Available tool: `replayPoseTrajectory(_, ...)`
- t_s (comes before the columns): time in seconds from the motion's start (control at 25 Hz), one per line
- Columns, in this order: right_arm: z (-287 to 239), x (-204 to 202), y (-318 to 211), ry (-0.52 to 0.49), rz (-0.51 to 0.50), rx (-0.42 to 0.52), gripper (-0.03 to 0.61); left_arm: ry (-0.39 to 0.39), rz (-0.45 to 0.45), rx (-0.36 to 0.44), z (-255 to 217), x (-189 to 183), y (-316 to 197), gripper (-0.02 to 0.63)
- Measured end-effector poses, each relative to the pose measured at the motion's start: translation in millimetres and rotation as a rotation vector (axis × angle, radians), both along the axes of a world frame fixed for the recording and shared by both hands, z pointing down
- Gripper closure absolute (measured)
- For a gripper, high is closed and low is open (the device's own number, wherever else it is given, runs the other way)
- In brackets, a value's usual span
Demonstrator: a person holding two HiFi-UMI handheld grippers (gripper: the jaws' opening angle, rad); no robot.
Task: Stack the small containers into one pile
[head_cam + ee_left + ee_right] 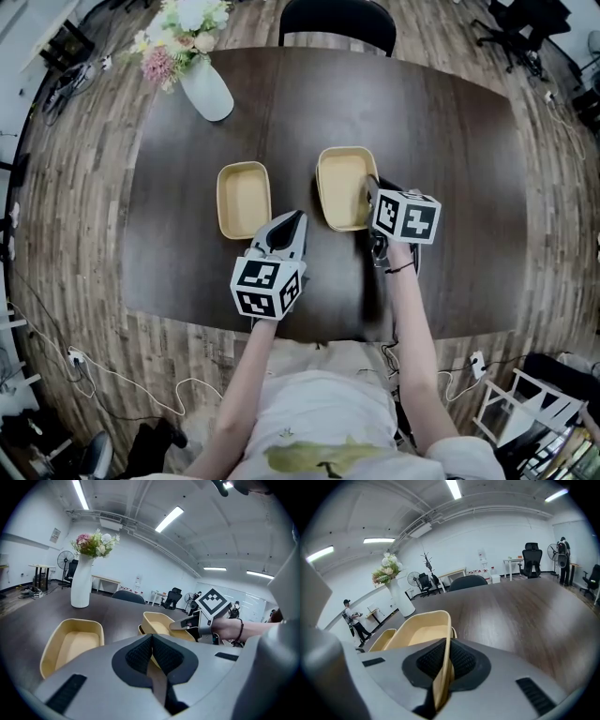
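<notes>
The right gripper (368,193) is clamped on the right-hand wall of the right container (339,187), a tan, rounded-rectangular tub. The thin wall runs edge-on between the ribbed pads, which is a sensible hold for a light open tub: pinching one side lets it be lifted and carried without the jaws filling its mouth. Whether it has cleared the table I cannot tell. The left container (244,199), of the same kind, sits flat and empty just beside it, both near the middle of the table, so it is probably the base of the pile, and the held tub needs only a short move across to drop in. The left gripper (292,221) has its jaws pressed together with nothing between them and hangs toward the near edge, between the two tubs and touching neither, likely kept low and clear so it can steady the base if needed. The table (450,169) is dark wood, bare apart from a white vase (208,89) of flowers at its far left corner, with a black chair (337,19) at the far edge. Around it are a grey plank floor (84,187), ceiling strip lights, office chairs, desks and trailing cables.
</notes>
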State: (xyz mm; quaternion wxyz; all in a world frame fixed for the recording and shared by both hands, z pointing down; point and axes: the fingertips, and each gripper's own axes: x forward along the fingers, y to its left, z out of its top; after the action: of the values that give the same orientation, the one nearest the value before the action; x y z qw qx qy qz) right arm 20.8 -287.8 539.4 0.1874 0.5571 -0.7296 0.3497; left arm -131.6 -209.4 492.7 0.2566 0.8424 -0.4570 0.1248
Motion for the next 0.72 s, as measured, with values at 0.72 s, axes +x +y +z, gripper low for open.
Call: replayPoseTrajectory(0.72,16.3,-6.2,-6.6,-0.008,-0.088,-0.042,0.545,-0.008,-0.066,-0.016,4.9,-5.5,1.6,0.589)
